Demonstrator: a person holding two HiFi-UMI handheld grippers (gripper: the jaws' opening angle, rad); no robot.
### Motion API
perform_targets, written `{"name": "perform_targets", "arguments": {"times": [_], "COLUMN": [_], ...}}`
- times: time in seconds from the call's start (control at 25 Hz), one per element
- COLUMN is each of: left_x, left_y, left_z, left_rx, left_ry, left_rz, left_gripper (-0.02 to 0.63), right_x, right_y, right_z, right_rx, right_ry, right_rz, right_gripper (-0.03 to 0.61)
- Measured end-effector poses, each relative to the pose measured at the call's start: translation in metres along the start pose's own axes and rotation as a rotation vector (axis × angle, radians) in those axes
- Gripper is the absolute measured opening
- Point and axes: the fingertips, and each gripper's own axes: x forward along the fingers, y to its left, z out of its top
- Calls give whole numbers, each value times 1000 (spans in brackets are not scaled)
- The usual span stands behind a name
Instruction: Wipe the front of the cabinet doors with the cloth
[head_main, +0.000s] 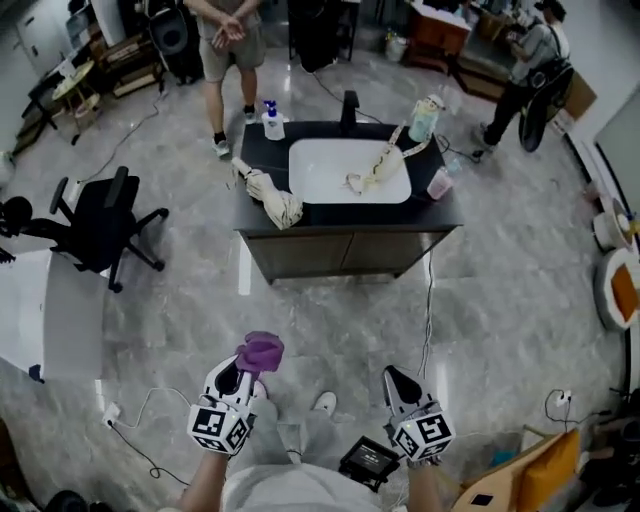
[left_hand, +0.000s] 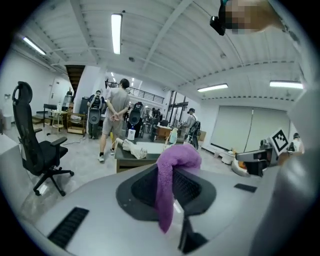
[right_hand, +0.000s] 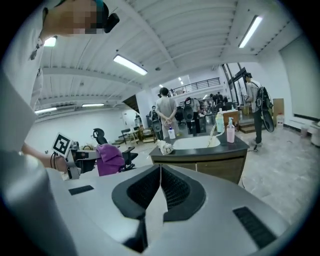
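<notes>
Head view and both gripper views. The cloth (head_main: 260, 352) is purple, with a soft fleecy nap. It is bunched into a rounded wad above the left gripper (head_main: 245, 374), and one fold hangs down between the jaws, which clamp it (left_hand: 172, 185). The right gripper (head_main: 393, 377) carries nothing; its ribbed black jaws meet along a single line (right_hand: 160, 187). Both grippers are held low and close to the person, well apart from the cabinet (head_main: 340, 253). Its two brown doors face the person beneath a dark counter with a white sink (head_main: 300, 150). A beige rag (head_main: 275, 200) lies on the counter's left edge, and a pink bottle (right_hand: 230, 131) stands at its right. Print on the bottle is too small to read. Each gripper's cube bears black-and-white square markers; the left one also shows beside the cloth (right_hand: 109, 159) in the right gripper view
</notes>
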Motion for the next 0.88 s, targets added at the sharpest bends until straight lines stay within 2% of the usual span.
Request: {"name": "perform_targets", "arguments": {"times": [0.16,0.28,0.48,0.6,0.72,0.88], "left_x": [-32,-60,-123,-155,-182,-209], "left_y": [0,14,72,108,133,141], "left_z": [45,66,89,95,99,117], "left_rx": [-15,25,47,101,142,131], "left_ry": [-44,-78,-124,-121,-121,-187], "left_rz": [-66,-119,-193,-213,-214,-207], "left_gripper": [60,60,60,60,60,60], "right_x": [-13,-6,23,35,30,8], "right_y": [50,106,223,288,325,343], "right_z": [39,58,70,78,74,90], "right_rx": [-16,-47,-3,-1,22,9], "right_ry": [-49,-73,-124,-152,-171,-226], "right_rz": [-15,-8,35,59,47,-2], "right_gripper": [29,29,29,29,29,29]}}
